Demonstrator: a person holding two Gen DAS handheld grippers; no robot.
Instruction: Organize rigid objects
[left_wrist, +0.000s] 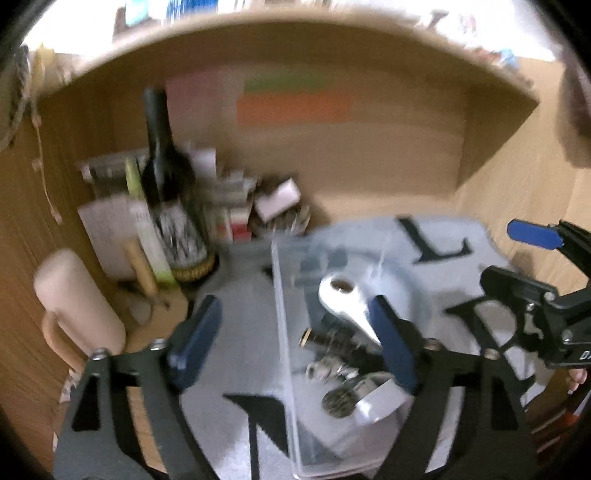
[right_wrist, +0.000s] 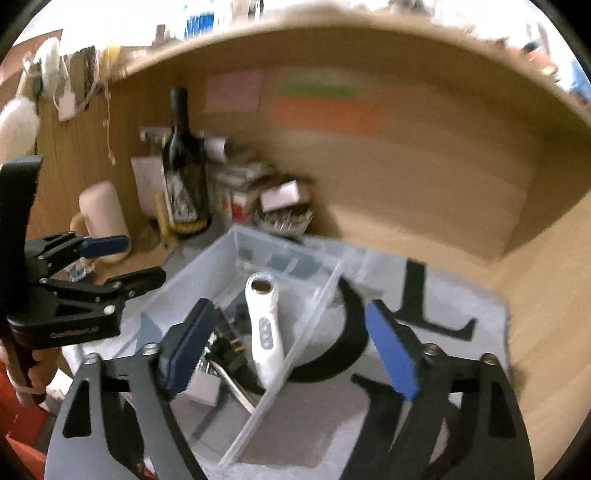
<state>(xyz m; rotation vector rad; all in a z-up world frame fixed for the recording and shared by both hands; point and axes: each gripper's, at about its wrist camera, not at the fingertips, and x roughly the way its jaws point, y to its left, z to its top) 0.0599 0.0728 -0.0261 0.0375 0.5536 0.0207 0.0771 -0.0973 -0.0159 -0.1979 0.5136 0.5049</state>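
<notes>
A clear plastic bin (left_wrist: 284, 332) (right_wrist: 317, 314) sits on a grey mat with black letters (left_wrist: 236, 354) (right_wrist: 436, 295). Inside lie a white handheld device (left_wrist: 343, 299) (right_wrist: 264, 325), dark metal parts (left_wrist: 332, 339) (right_wrist: 229, 339), a coin-like disc (left_wrist: 338, 400) and a small white block (left_wrist: 380, 400) (right_wrist: 203, 387). My left gripper (left_wrist: 295, 339) is open and empty, above the bin's left wall. My right gripper (right_wrist: 291, 347) is open and empty, straddling the bin's right wall. Each gripper shows at the edge of the other's view, the right in the left wrist view (left_wrist: 535, 266) and the left in the right wrist view (right_wrist: 110, 258).
A dark wine bottle (left_wrist: 166, 184) (right_wrist: 184, 166), a cream mug (left_wrist: 77, 302) (right_wrist: 101, 218), boxes and a basket of small items (left_wrist: 280, 210) (right_wrist: 284, 210) crowd the back left of the wooden alcove. Coloured notes (left_wrist: 295, 103) hang on the back wall.
</notes>
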